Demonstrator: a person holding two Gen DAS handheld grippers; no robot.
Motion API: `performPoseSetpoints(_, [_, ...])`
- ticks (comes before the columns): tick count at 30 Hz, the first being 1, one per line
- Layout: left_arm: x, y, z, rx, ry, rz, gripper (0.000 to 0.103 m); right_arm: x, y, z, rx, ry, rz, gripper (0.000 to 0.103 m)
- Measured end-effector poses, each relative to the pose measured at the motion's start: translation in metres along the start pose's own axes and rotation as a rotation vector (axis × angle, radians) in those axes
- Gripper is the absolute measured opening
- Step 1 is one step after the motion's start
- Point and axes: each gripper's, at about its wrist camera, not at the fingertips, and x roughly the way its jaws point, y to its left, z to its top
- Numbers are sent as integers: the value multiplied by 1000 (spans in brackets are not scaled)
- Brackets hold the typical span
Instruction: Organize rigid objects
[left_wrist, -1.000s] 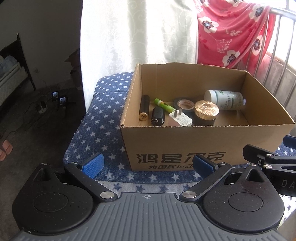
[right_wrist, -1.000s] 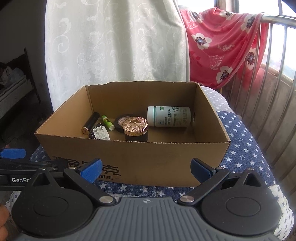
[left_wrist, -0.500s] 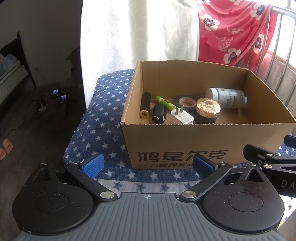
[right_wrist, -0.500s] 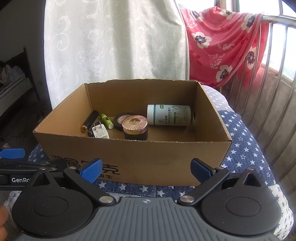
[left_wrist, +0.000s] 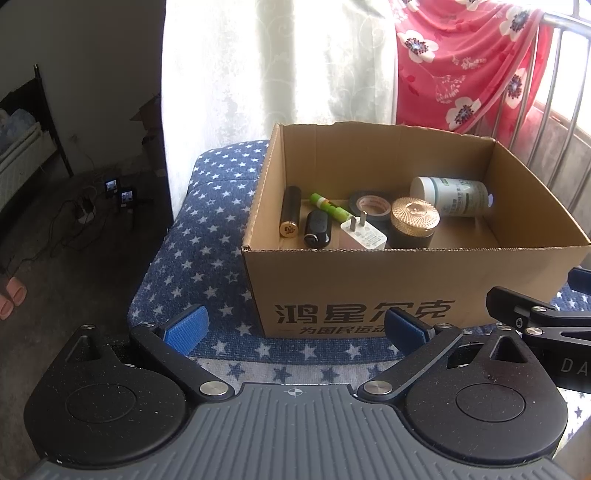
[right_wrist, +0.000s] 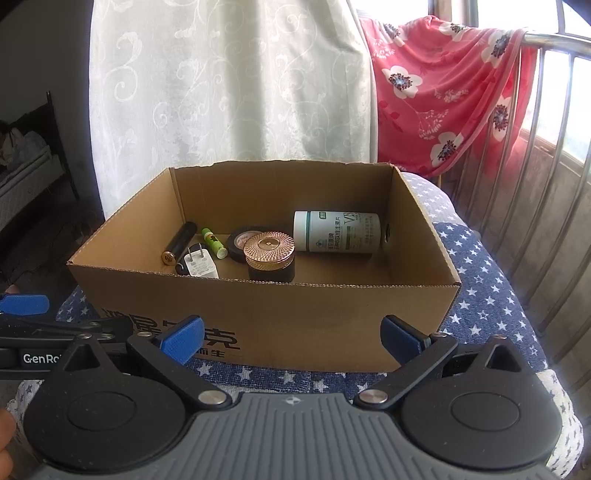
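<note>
The cardboard box sits on the star-print cushion and holds all the rigid things I can count: one white pill bottle lying on its side against the box's far-right inner corner, long axis running left to right across the box; one gold-lidded jar upright near the middle, just this side of one roll of black tape; one white plug adapter next to the jar on its left; one black key fob; one green tube lying slantwise; and one black cylinder with a gold end along the box's left wall, long axis running front to back. Seven items, one of each, all well inside the box walls. Both tools hang outside the box's near wall, lower than its rim: the left gripper spread wide and holding nothing, opposite the box's left half, so it looks the nearer one for the cylinder, fob and tube; the right gripper likewise wide and empty, opposite the middle and right half, nearer the jar and the bottle. Any pick appears to call for rising over the near wall first, then descending forward.
</note>
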Motion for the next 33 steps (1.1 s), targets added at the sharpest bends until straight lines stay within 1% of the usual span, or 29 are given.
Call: performPoseSetpoints(33, [-2,1,1,3,-2,2,102,-1,1,1,-3,-2,-1,103])
